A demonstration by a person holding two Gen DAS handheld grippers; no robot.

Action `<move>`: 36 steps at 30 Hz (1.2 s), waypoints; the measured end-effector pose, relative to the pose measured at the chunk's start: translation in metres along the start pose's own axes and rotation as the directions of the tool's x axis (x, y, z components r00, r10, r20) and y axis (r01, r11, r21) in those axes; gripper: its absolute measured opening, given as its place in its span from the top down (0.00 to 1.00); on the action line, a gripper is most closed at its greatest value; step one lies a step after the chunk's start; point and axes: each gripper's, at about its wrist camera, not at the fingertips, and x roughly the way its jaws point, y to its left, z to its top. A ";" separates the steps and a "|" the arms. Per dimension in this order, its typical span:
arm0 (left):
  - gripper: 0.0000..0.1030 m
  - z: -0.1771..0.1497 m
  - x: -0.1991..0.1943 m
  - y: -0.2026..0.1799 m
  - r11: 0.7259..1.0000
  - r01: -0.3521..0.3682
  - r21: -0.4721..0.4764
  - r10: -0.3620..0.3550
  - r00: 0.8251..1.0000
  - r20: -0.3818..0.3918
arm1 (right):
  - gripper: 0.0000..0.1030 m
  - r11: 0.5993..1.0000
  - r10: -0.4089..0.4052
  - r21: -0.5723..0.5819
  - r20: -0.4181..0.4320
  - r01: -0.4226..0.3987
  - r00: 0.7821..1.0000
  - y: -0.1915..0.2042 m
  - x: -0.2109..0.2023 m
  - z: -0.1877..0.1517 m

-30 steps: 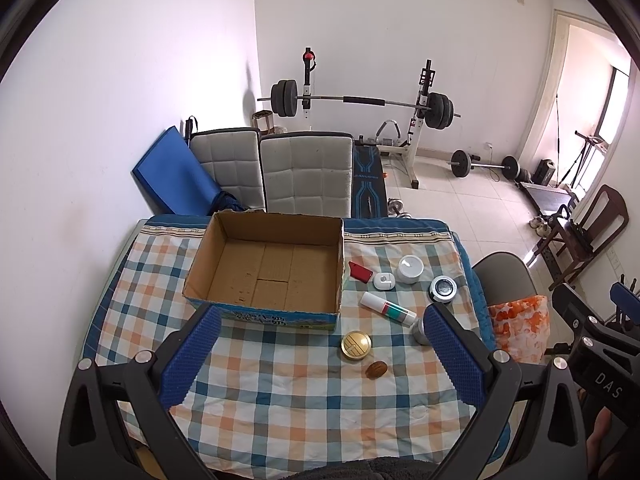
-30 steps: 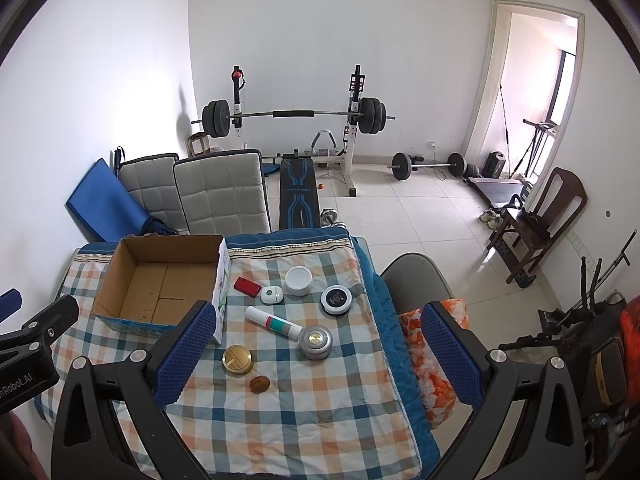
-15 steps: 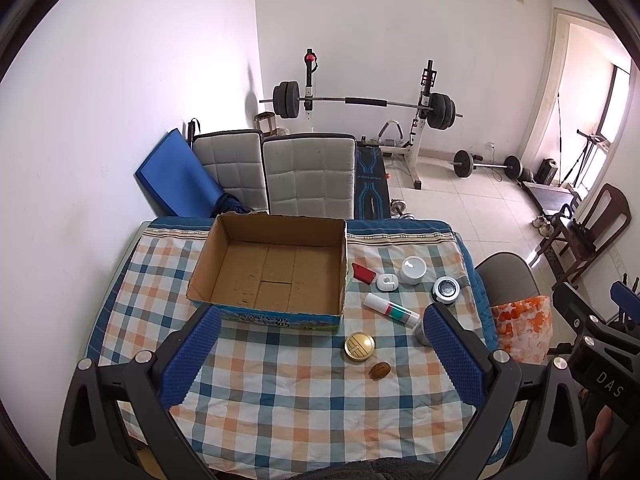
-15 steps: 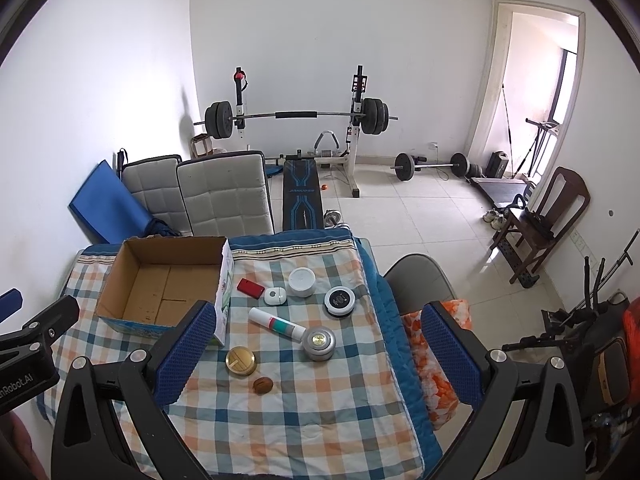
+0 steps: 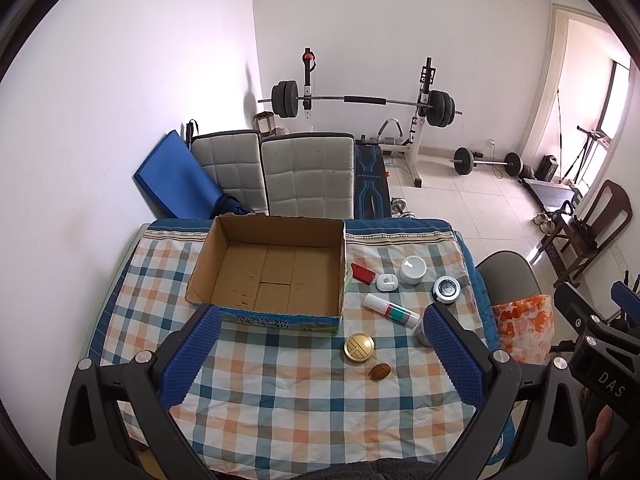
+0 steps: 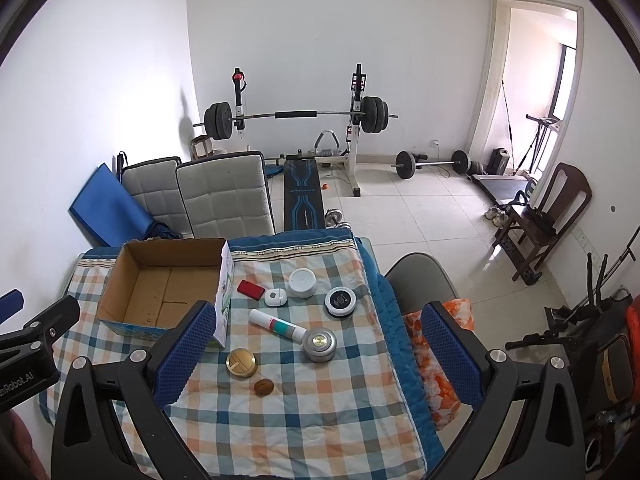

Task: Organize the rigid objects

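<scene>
Eight small items lie on the table's [image 5: 256,392] right half beside the box [image 5: 272,268], nearer our right gripper [image 6: 316,354]. Both it and the left gripper [image 5: 320,344] gape empty; the tube [image 6: 278,326] lies diagonally.

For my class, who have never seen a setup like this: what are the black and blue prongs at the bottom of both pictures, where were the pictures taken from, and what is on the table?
The prongs are the fingers of two hand-held grippers; a person carries one in each hand, and each has a wide-angle camera looking along its fingers. One picture comes from the left gripper, the other from the right gripper. Both are open and hold nothing.

On the checked tablecloth stands an empty cardboard box. Beside it lie small items: a red case, a white tube, a white jar, a gold round tin, a silver puck and a small brown nut-like piece.
</scene>
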 end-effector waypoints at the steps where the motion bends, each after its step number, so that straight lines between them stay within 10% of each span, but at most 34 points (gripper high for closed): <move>1: 0.00 0.001 0.000 0.001 1.000 0.000 0.000 0.000 1.000 -0.001 | 0.00 1.000 0.000 0.000 0.001 0.000 1.000 0.000 0.000 0.000; 11: 0.00 0.007 0.012 0.000 1.000 -0.002 0.013 0.002 1.000 -0.018 | 0.00 0.999 0.010 0.043 -0.045 -0.008 0.999 -0.018 0.026 0.003; 17: 0.00 0.022 0.087 -0.010 1.000 0.009 0.019 -0.007 0.994 -0.110 | 0.00 0.996 0.043 0.088 -0.256 -0.022 0.966 -0.043 0.127 0.000; 23: 0.00 0.010 0.196 -0.046 0.997 0.004 0.073 0.019 0.951 -0.308 | 0.00 0.994 0.080 0.102 -0.503 -0.033 0.861 -0.047 0.279 -0.045; 28: 0.00 -0.014 0.279 -0.080 0.993 0.000 0.119 0.055 0.886 -0.461 | 0.05 0.987 0.114 0.161 -0.692 -0.001 0.713 -0.040 0.402 -0.098; 36: 0.00 -0.038 0.352 -0.093 0.993 -0.013 0.120 0.082 0.801 -0.593 | 0.25 0.964 0.202 0.264 -0.804 0.031 0.559 -0.037 0.486 -0.157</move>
